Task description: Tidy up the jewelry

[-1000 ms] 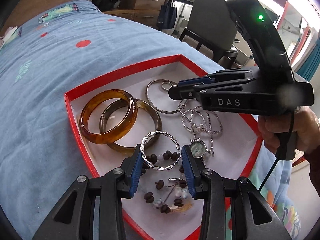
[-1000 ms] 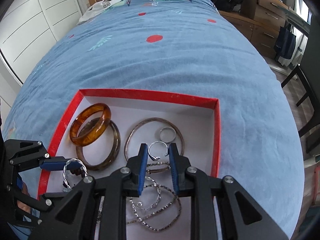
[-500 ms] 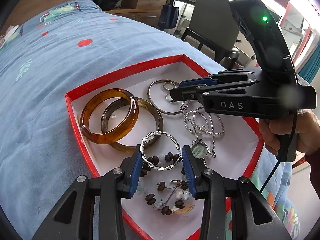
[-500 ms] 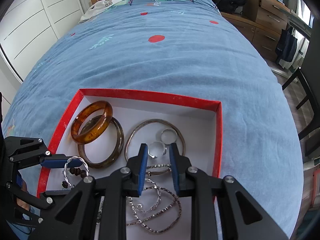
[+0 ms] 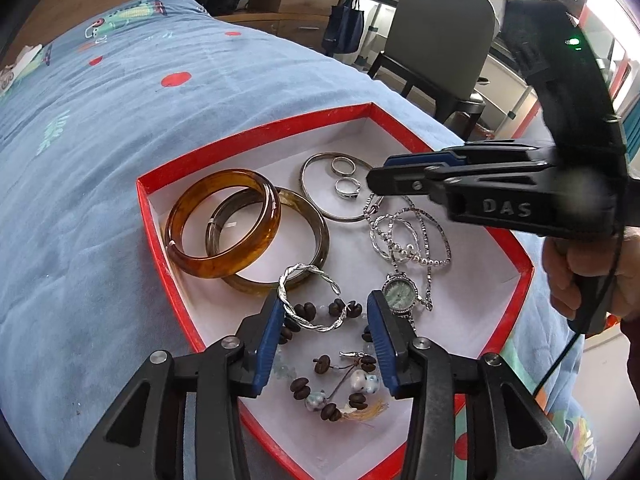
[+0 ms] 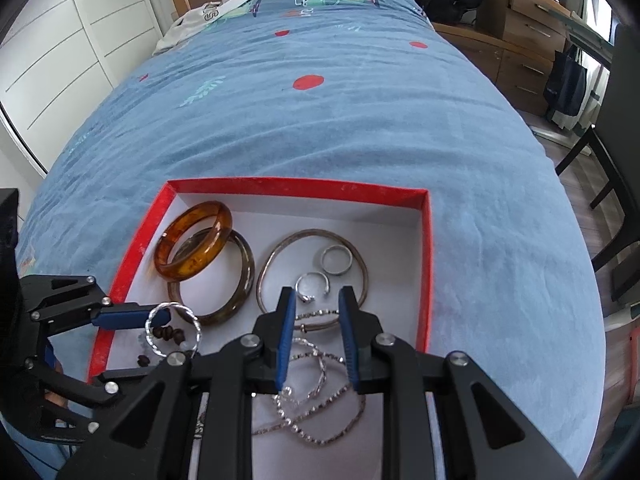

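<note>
A red box with a white floor lies on the blue bedspread and holds the jewelry. My left gripper hovers over a bead bracelet; its jaws are opening. The twisted silver bangle stands between them, touching only the left pad. My right gripper is narrowly open and holds nothing. An open silver ring lies just past its tips, beside a plain ring inside a thin bangle. An amber bangle overlaps a dark one. Chains and a watch lie on the right.
The blue bedspread spreads wide beyond the box. A dark chair and wooden drawers stand past the bed's right edge. A person's hand holds the right gripper's handle.
The left jaws have spread off the twisted bangle, which stays leaning on the left pad. The open ring, earlier between the right fingertips, now lies in the box just beyond them.
</note>
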`<act>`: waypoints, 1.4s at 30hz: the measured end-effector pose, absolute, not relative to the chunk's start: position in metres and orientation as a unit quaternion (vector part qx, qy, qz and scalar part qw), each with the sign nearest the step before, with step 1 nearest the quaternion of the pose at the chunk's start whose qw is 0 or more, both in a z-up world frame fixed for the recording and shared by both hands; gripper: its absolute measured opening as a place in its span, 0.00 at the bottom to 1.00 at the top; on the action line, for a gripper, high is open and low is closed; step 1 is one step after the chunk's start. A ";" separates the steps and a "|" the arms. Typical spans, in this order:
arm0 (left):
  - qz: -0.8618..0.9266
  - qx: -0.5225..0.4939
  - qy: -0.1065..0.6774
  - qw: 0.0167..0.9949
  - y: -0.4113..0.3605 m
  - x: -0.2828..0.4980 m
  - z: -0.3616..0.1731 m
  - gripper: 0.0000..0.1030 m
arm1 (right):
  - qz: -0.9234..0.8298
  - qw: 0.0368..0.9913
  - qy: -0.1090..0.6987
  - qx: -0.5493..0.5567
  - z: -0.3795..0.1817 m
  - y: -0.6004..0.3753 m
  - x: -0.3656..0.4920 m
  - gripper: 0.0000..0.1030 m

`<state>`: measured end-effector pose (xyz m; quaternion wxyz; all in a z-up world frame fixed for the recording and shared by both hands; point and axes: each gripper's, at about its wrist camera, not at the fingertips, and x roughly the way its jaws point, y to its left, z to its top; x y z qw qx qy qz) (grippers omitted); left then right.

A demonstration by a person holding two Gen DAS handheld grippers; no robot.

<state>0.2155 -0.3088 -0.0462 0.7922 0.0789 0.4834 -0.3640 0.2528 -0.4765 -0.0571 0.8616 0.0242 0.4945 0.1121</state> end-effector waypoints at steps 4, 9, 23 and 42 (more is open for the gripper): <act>-0.357 0.076 0.482 0.797 -0.306 0.213 -0.042 0.42 | 0.106 0.867 0.485 0.033 -0.044 -0.483 0.243 0.21; -0.345 0.065 0.469 0.811 -0.293 0.202 -0.021 0.45 | 0.091 0.874 0.477 0.039 -0.026 -0.486 0.224 0.21; -0.207 0.019 0.419 0.884 -0.219 0.111 0.047 0.72 | 0.065 0.880 0.466 0.060 0.015 -0.437 0.108 0.21; -0.108 0.020 0.370 0.922 -0.143 0.004 0.073 0.81 | 0.055 0.898 0.428 0.085 0.037 -0.374 -0.007 0.21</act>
